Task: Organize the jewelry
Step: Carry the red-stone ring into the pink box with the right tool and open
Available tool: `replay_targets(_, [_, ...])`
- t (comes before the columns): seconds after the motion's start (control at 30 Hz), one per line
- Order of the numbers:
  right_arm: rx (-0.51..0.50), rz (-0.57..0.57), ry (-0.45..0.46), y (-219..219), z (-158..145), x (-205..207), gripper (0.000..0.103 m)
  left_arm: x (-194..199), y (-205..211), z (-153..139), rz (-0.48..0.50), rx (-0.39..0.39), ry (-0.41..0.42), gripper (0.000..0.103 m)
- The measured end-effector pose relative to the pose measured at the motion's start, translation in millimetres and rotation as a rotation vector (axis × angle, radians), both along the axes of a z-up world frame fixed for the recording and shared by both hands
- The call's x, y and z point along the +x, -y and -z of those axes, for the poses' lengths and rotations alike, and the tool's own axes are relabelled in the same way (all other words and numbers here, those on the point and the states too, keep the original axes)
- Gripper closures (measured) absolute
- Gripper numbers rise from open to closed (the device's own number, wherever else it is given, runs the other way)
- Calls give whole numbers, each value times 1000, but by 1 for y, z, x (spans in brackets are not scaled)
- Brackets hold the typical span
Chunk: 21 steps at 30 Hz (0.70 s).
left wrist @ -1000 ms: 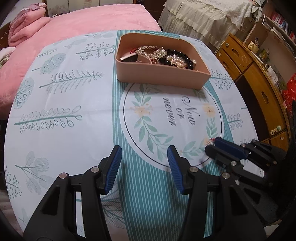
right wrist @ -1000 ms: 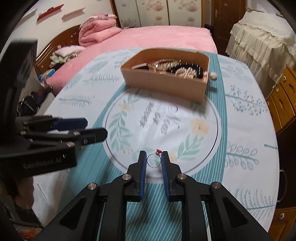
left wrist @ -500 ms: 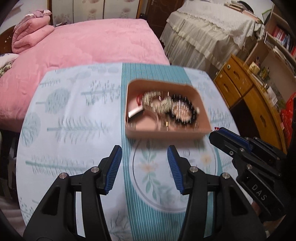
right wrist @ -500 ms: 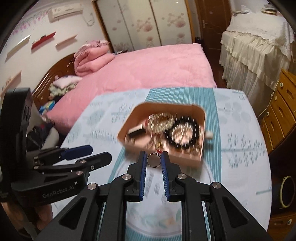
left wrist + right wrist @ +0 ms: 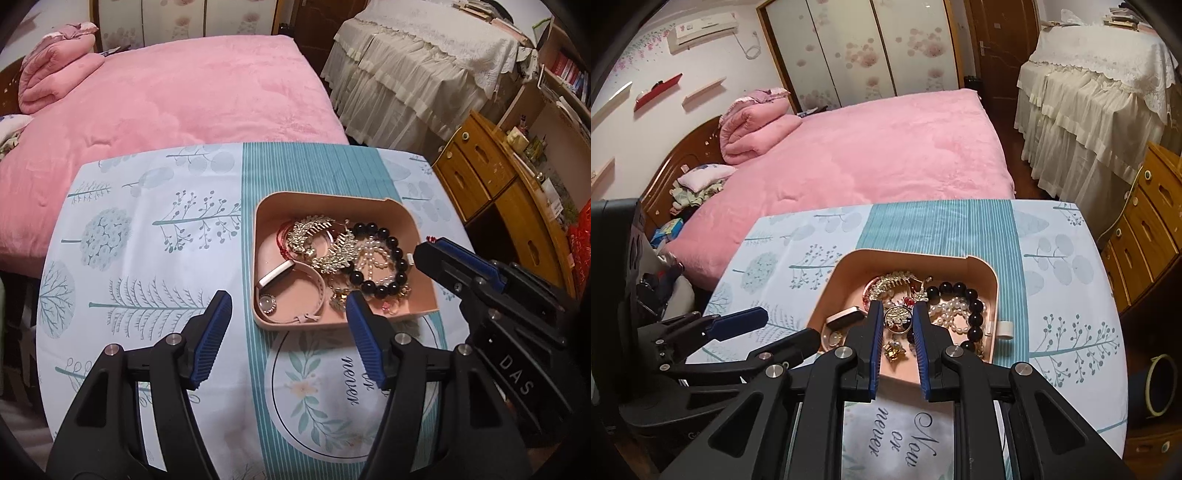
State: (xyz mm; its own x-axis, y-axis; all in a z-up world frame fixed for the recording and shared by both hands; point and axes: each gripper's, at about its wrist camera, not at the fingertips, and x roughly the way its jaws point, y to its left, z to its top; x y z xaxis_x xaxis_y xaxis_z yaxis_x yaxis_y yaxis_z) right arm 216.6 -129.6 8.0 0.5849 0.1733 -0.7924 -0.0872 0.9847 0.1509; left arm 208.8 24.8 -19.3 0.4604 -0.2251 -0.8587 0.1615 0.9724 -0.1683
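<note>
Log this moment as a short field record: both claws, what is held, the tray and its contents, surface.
left claw: open, empty, just short of the tray's near wall
right claw: shut on ring with a red stone, above the tray
tray: pink, open-topped, on the tablecloth
contents: black bead bracelet, pearl strand, gold ornaments, pink strap
surface: printed tablecloth

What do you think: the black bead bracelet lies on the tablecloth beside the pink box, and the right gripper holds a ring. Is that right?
Not quite. The black bead bracelet lies inside the pink box, not on the tablecloth beside it. The right wrist view shows this. The right gripper does hold a ring.
</note>
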Motion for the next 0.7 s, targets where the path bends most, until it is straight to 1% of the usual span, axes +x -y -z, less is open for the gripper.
replay_targets(0.2, [-16,1,-36,0,15,6,86,9,-5,8,-30,29,-18,41])
replay_targets(0.27, [-2,10,-63,1,19,7,75,10,-9,9,-42,33,-22,41])
replay_targets(0.3, [4,17,-68,3,21,8,62,9,-10,9,-47,35,-21,41])
replay_targets(0.33, [10,31,-61,5,20,7,56,9,-12,9,-53,37,-19,41])
replay_targets(0.4, [12,30,-49,6,19,5,56,8,-14,9,-64,39,-14,41])
replay_targets(0.57, [21,34,-55,9,17,1,56,4,-17,6,-88,65,2,41])
replay_targets(0.7, [26,40,-61,9,12,-10,56,-3,-18,3,-89,60,-22,41])
